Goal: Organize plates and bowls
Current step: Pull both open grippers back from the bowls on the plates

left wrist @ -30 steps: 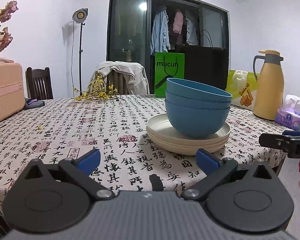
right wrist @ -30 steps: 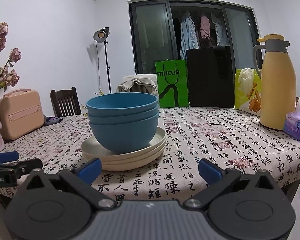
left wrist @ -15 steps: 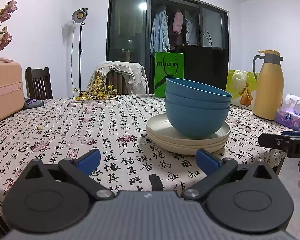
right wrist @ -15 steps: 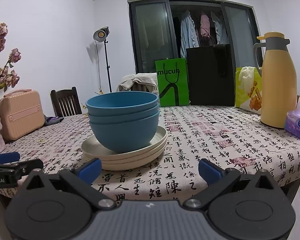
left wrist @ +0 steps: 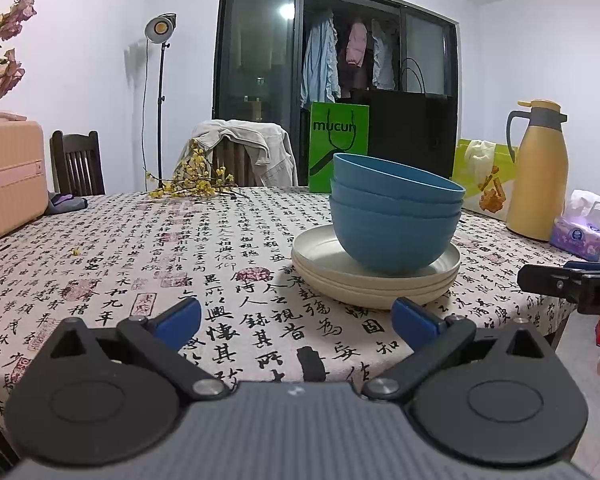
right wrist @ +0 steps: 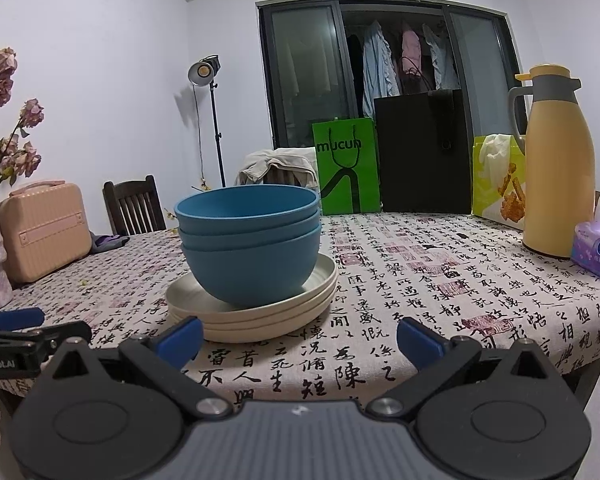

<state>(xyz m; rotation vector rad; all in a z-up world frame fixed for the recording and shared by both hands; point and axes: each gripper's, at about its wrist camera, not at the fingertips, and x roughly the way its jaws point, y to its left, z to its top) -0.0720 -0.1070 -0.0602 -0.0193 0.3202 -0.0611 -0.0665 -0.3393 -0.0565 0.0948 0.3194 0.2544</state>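
Your table [left wrist: 112, 248], in its calligraphy-print cloth, fills the middle band of both views. Centre-right in the left wrist view sit three nested blue bowls [left wrist: 394, 226]; nothing visible inside the top one, though its interior is mostly hidden. They rest on a stack of three cream plates [left wrist: 364, 284], bowls set slightly right of the plates' centre. In the right wrist view the same stack sits centre-left. A yellow thermos jug [right wrist: 556, 172] stands at right of frame, with a tissue pack [right wrist: 598, 250] just beside it at the right edge; tissue pokes out the top. A pink case [right wrist: 44, 230] sits at left. Your left gripper [left wrist: 296, 318] is spread wide, empty, short of the plates. Your right gripper [right wrist: 298, 336] is likewise spread, holding nothing, near the plate rim.
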